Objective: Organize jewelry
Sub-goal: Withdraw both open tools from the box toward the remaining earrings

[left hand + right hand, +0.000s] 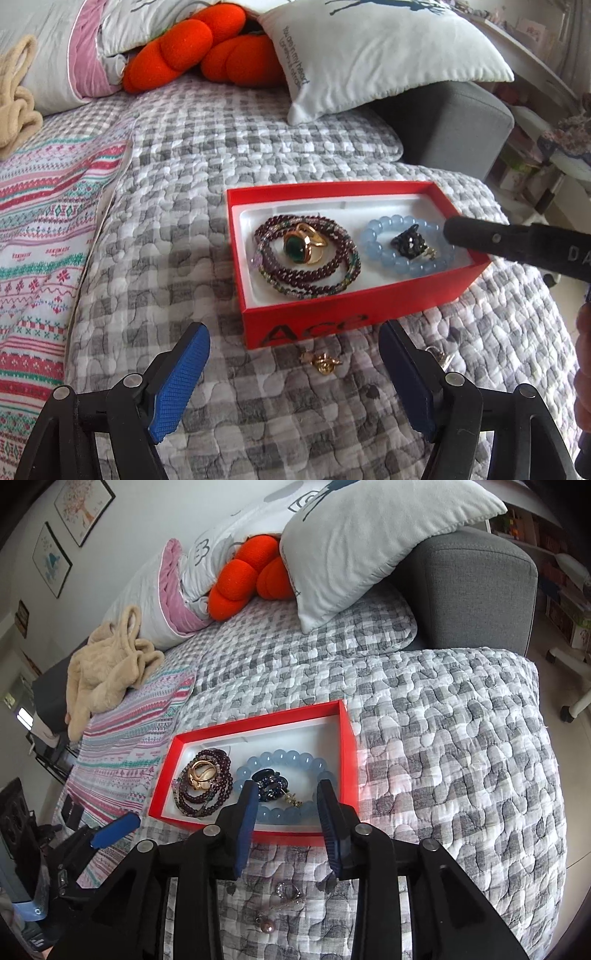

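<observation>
A red box [325, 321] with a white liner lies on the quilt. In it are a dark red bead bracelet [334, 266] around a gold ring with a green stone [301, 247], and a blue bead bracelet [373, 243] around a black piece [408, 242]. My left gripper [295, 365] is open and empty in front of the box, above a small gold piece [323, 363] on the quilt. My right gripper [286, 794] is open and empty over the box's near edge [288, 837], above the blue bracelet [291, 758]. Silver and pink pieces [286, 891] lie below it.
The grey checked quilt [221, 155] covers a sofa with a grey armrest [480, 587]. Pillows [369, 51], an orange cushion [207, 48], a beige garment [107, 668] and a striped blanket [48, 206] lie behind and to the left.
</observation>
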Demonstrator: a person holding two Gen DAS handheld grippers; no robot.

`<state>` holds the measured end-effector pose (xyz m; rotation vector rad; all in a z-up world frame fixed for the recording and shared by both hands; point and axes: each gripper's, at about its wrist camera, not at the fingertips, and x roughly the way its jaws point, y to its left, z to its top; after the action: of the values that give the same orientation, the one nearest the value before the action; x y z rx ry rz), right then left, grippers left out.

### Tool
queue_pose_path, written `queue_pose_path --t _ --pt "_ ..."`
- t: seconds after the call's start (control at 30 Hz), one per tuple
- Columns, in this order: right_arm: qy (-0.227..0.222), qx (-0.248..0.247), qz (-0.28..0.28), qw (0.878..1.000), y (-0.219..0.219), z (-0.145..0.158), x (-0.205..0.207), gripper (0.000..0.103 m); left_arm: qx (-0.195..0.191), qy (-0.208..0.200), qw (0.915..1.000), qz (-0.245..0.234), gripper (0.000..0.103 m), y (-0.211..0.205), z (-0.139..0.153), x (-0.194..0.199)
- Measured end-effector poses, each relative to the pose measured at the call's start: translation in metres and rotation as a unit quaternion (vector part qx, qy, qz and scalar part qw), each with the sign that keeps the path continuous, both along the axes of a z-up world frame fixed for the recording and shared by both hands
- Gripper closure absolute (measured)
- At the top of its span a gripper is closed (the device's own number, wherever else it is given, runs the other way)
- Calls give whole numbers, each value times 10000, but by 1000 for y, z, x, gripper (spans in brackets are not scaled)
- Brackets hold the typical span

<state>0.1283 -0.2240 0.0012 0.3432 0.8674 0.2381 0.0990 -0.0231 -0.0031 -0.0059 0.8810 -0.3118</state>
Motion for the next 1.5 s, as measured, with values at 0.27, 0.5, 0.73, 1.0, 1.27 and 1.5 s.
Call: queue_pose_path --t 0.27,0.5,0.73,1.0,1.27,1.5 --pt "112 -400 167 9990 2 7 -27 62 81 428 9988 216 24 16 -14 -4" --pt "521 -959 101 9940 4 -4 -56 52 103 542 9981 278 24 30 -17 -18" --pt "712 -1088 93 9915 11 -12 -72 49 249 562 9978 249 24 41 -21 -32" --pt "924 -1214 -106 9882 4 -22 -76 49 214 646 9975 169 24 50 -33 -39" --pt "1065 -1319 -137 9854 2 -33 -75 49 -253 445 9976 -460 46 27 -38 -39" --pt "1150 -1310 -45 9847 6 -40 -75 49 -647 419 9937 -809 76 3 -47 -27"
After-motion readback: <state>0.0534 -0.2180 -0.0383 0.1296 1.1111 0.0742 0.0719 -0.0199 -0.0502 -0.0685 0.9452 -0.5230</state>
